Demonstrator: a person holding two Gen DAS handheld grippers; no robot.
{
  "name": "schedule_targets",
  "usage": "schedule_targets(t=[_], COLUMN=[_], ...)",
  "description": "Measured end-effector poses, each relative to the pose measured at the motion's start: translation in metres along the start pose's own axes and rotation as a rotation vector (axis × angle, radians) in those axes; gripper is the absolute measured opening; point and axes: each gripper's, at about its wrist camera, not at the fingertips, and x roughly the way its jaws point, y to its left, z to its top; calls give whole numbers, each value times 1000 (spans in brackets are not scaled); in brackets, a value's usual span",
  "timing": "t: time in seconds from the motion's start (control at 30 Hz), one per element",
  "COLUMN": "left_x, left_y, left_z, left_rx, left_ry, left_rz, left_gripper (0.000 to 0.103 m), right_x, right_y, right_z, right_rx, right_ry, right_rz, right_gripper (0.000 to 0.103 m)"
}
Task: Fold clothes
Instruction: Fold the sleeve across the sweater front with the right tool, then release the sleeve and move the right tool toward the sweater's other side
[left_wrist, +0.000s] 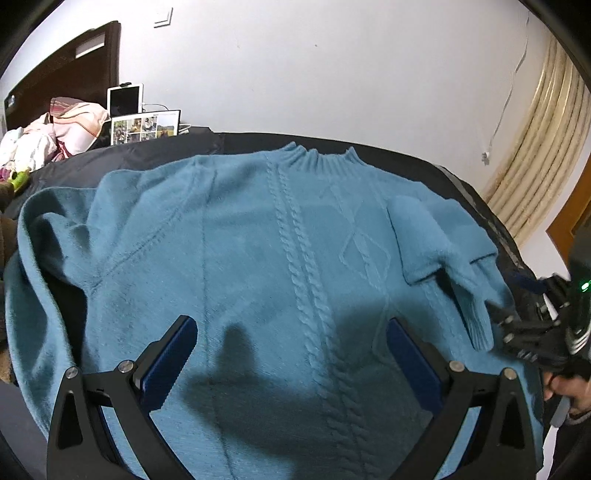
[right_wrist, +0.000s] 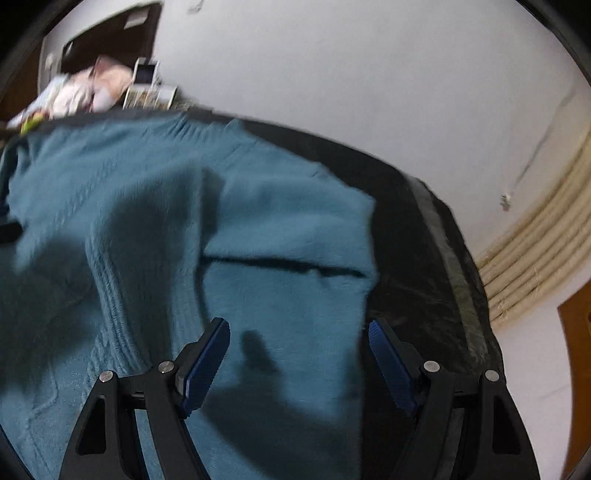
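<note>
The blue cable-knit sweater (left_wrist: 280, 236) is lying flat on the dark bed cover (left_wrist: 491, 206), collar pointing away. Its right sleeve (left_wrist: 439, 243) is lying folded inward beside the right gripper (right_wrist: 299, 354). The left sleeve (left_wrist: 44, 258) is sprawling outward, nearer the left gripper (left_wrist: 291, 354). Both grippers are hovering released, empty.

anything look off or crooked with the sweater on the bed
Mostly tidy: the teal cable-knit sweater lies flat, one sleeve folded across its front. The other sleeve is bunched and rumpled at the edge, still unfolded, so the two sides look lopsided.
</note>
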Motion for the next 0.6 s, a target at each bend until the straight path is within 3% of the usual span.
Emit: schedule_targets(t=[0.1,0.23,0.3,0.5,0.6], left_x=[-2,1,2,1,0], left_y=[4,8,7,3,0], left_z=[0,2,1,0,0], left_rx=[-9,-22,-23,-5,10], left_ry=[-3,2,5,-2,-7], left_rz=[2,10,11,4,2], left_gripper=[103,103,103,103,103], right_x=[4,-8,-11,12,17], right_y=[16,9,-1,-19,-19], right_z=[7,15,18,15,12], right_rx=[-21,118,187,307,327], right_ry=[4,-40,-60,-2,24], right_rz=[68,476,580,597,539], right_gripper=[80,80,80,80,80])
